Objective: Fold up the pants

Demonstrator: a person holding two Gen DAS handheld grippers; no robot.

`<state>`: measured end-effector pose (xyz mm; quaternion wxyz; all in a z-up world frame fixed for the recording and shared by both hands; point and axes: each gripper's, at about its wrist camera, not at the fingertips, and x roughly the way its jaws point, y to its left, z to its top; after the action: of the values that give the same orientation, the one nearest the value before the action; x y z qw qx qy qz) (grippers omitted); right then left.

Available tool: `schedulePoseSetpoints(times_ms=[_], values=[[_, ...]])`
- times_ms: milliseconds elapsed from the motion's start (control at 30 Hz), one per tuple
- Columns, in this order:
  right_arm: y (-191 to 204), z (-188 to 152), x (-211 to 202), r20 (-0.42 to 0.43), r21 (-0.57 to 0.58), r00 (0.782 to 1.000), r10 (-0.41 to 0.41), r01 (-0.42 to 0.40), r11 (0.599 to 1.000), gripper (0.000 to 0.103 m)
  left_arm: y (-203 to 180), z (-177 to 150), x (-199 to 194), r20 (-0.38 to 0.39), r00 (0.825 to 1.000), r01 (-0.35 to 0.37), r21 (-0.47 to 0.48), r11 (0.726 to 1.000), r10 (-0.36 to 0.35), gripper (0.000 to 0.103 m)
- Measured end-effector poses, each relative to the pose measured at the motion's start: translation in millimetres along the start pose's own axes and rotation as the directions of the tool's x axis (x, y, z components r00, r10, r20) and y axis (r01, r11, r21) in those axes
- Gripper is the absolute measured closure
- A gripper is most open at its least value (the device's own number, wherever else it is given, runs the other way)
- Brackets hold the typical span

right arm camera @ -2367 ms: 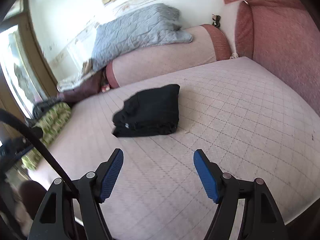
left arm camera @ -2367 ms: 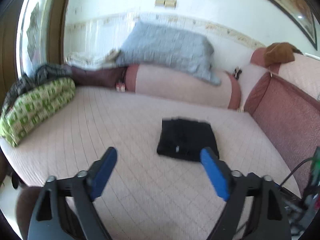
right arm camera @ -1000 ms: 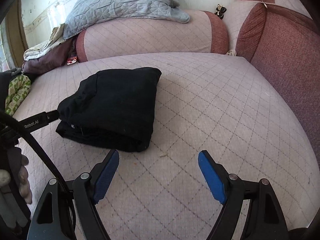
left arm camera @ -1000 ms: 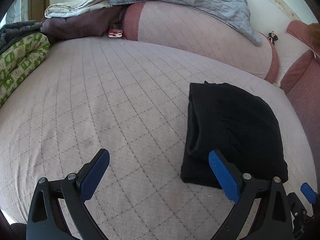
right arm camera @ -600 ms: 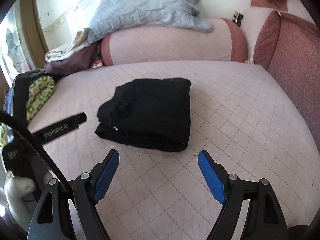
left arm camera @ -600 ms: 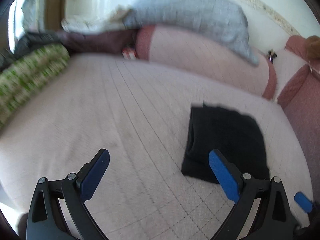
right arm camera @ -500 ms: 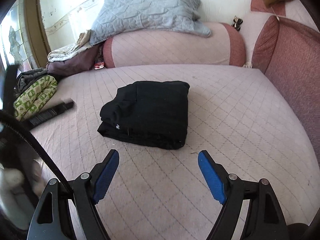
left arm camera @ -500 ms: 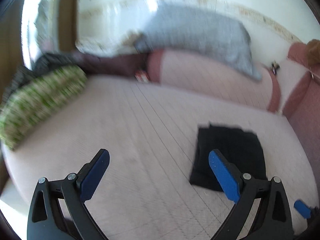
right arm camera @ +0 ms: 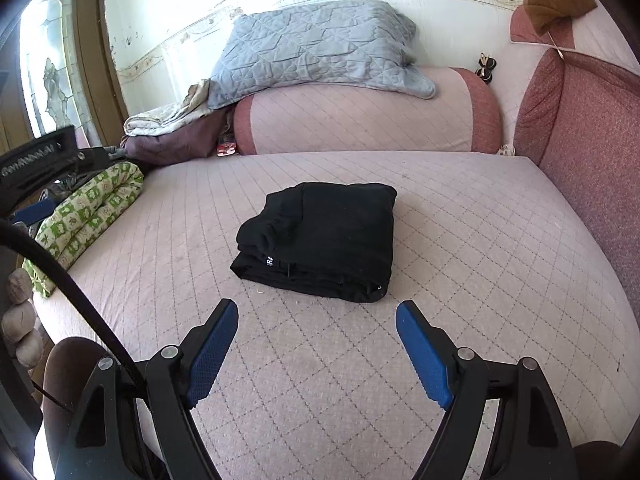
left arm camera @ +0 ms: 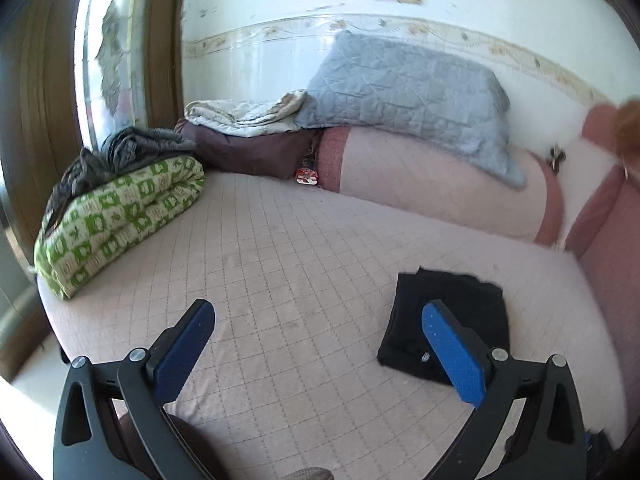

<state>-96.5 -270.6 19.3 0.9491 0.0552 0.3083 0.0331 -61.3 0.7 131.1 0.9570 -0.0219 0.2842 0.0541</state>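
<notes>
The black pants (right arm camera: pixel 320 236) lie folded into a compact stack on the pink quilted mattress (right arm camera: pixel 460 240). In the left wrist view the pants (left arm camera: pixel 452 312) sit at the right, partly behind my right finger. My left gripper (left arm camera: pixel 316 312) is open and empty, held above the mattress near its front edge, left of the pants. My right gripper (right arm camera: pixel 316 312) is open and empty, just in front of the pants, not touching them. The left gripper's body (right arm camera: pixel 36 160) shows at the left edge of the right wrist view.
A green patterned folded quilt (left arm camera: pixel 116 208) lies at the left edge. A pink bolster (right arm camera: pixel 360 116) with a grey-blue quilted pillow (right arm camera: pixel 316 44) lines the back. Folded bedding (left arm camera: pixel 248 136) is at back left. A red cushion (right arm camera: pixel 584 128) stands at the right.
Both grippers have pulled back and risen from the folded pants, staying open. The left gripper's view has swung left, so the pants now sit smaller and further right.
</notes>
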Motion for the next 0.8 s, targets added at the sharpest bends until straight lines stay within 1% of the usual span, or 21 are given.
schedulePoseSetpoints(times_ms=[100,300,500,800], values=[[-2,-1,2,-0.009,0.012,1.000,-0.003,0.003,1.000,0.017,-9,-7,5,-0.039,0.999,0.039,0.035,0.999,-0.038,0.000],[-5,-4,12,-0.046,0.030,0.999,-0.015,0.017,0.999,0.017,-12,-17,20,-0.122,0.989,0.086,0.030,0.996,-0.081,0.000],[0,-3,22,-0.068,0.004,0.997,-0.025,0.026,1.000,0.017,-12,-24,31,-0.160,0.984,0.080,0.040,0.996,-0.073,0.000],[4,-1,31,-0.095,-0.015,0.995,-0.036,0.035,0.999,0.017,-10,-29,49,-0.210,0.973,0.106,0.037,0.994,-0.095,0.000]])
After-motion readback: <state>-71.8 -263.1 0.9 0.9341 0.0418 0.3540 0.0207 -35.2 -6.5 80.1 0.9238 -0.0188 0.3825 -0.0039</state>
